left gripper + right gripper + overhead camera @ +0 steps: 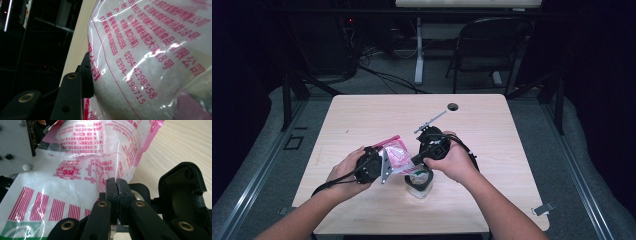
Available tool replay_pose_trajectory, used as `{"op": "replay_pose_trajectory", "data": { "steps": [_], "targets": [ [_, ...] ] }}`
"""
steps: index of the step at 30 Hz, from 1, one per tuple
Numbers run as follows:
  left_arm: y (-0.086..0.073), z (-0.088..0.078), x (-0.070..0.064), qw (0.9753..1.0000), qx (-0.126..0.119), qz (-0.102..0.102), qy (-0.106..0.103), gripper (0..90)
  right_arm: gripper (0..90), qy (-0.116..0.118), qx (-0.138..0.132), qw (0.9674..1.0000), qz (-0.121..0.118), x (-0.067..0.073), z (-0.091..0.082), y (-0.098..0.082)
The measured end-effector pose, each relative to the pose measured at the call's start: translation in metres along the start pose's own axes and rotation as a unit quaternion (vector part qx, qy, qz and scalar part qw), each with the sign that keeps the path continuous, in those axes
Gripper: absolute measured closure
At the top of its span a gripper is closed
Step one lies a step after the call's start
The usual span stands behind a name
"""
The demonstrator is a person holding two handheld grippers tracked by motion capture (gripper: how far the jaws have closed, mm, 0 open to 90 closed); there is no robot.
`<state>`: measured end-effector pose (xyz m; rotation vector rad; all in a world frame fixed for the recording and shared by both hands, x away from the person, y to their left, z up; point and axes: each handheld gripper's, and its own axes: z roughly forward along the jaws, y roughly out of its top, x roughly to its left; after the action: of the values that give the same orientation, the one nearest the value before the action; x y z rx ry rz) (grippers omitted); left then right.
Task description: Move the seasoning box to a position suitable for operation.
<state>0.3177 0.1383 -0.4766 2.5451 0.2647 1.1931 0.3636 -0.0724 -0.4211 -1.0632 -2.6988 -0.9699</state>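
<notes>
Risk sat mostly at the right gripper [117,192], whose jaws had come together on a thin edge of the plastic bag [395,155] — a pinch of film only, with none of the white grains behind it. No earlier grip could be judged, but a hold that slim looked liable to slip or stretch the film if the two hands pulled apart, and a tear would likely spill the contents over the wooden table [362,115].

The left gripper [373,164] held the bag's fuller part: in the left gripper view one black jaw pressed into the bulging side of the bag [150,57], the jaws standing about half apart around that bulk, though the second jaw was hidden behind the packet. Squeezing harder there could, I judged, burst a seam.

The bag hung above the table between the two grippers, near the front middle. A clear container with a dark rim [419,182] stood just below and in front of it, under the right hand [457,162]. If the bag was meant to be opened or emptied there, a sudden give could send grains past the rim.

From the high view the bag's long axis ran across the table, tilting up and away at its pink end — roughly left gripper to right gripper. Which end was the mouth could not be told.
</notes>
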Motion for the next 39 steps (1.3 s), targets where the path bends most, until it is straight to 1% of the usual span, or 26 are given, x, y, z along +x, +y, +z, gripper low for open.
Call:
{"op": "replay_pose_trajectory", "data": {
  "steps": [3,5,7,9,12,14,15,20,22,27,28,32,37,38,39],
  "targets": [
    [0.0008,-0.0003,-0.0002,0.9999,0.003,0.009,0.008,58.6,89.8,-0.003,-0.002,1.0,-0.002,-0.0006,0.0007,0.0],
    [0.0012,-0.0005,0.0001,0.9999,0.005,0.013,0.01,58.7,89.8,-0.005,-0.003,1.0,-0.002,-0.0007,0.0008,-0.0001],
    [0.0018,-0.001,0.0005,0.9996,0.009,0.021,0.014,58.7,90.0,-0.007,-0.005,1.0,-0.003,-0.0008,0.0008,-0.0001],
    [0.002,-0.0007,-0.0005,0.9994,0.008,0.027,0.022,58.9,90.0,-0.009,-0.001,0.9999,-0.005,-0.0015,0.0009,-0.0004],
    [0.0018,-0.0004,-0.0017,0.9993,0.008,0.029,0.021,59.0,90.0,-0.007,-0.002,1.0,-0.003,-0.0022,0.0017,-0.0014],
    [0.0017,0.0,-0.0032,0.9991,0.009,0.036,0.022,59.1,90.0,-0.009,-0.006,0.9999,0.0,-0.0023,0.0034,-0.0026],
    [0.0016,0.0,-0.0038,0.9989,0.011,0.039,0.023,59.2,90.0,-0.009,-0.001,1.0,-0.002,-0.0028,0.0034,-0.0027],
    [0.0008,0.0,-0.0046,0.999,0.008,0.037,0.024,59.3,90.0,-0.01,-0.005,0.9999,0.001,-0.0026,0.0044,-0.0038],
    [0.001,-0.0004,-0.0051,0.9986,0.01,0.043,0.03,59.4,90.0,-0.01,-0.005,0.9999,0.0,-0.0026,0.0044,-0.0039],
    [0.0007,-0.0006,-0.005,0.9982,0.009,0.048,0.033,59.5,90.0,-0.01,-0.007,0.9999,0.002,-0.0027,0.0047,-0.0039],
    [0.0008,-0.0012,-0.0051,0.9978,0.011,0.053,0.039,59.5,90.0,-0.01,-0.007,0.9999,0.002,-0.0027,0.0047,-0.0039],
    [0.0009,-0.0017,-0.0055,0.9971,0.013,0.059,0.046,59.6,90.0,-0.01,-0.011,0.9999,0.002,-0.0027,0.005,-0.0038],
    [0.0011,-0.0008,-0.0068,0.9971,0.009,0.056,0.05,59.7,90.0,-0.01,-0.011,0.9999,0.002,-0.0032,0.0053,-0.0048],
    [0.0012,-0.0007,-0.0068,0.9971,0.008,0.056,0.05,59.7,90.0,-0.011,-0.006,0.9999,-0.002,-0.0038,0.0043,-0.0045],
    [0.0013,-0.0006,-0.007,0.9971,0.008,0.055,0.051,59.7,90.0,-0.01,-0.006,0.9999,-0.001,-0.0038,0.0041,-0.0047]
  ]
}}
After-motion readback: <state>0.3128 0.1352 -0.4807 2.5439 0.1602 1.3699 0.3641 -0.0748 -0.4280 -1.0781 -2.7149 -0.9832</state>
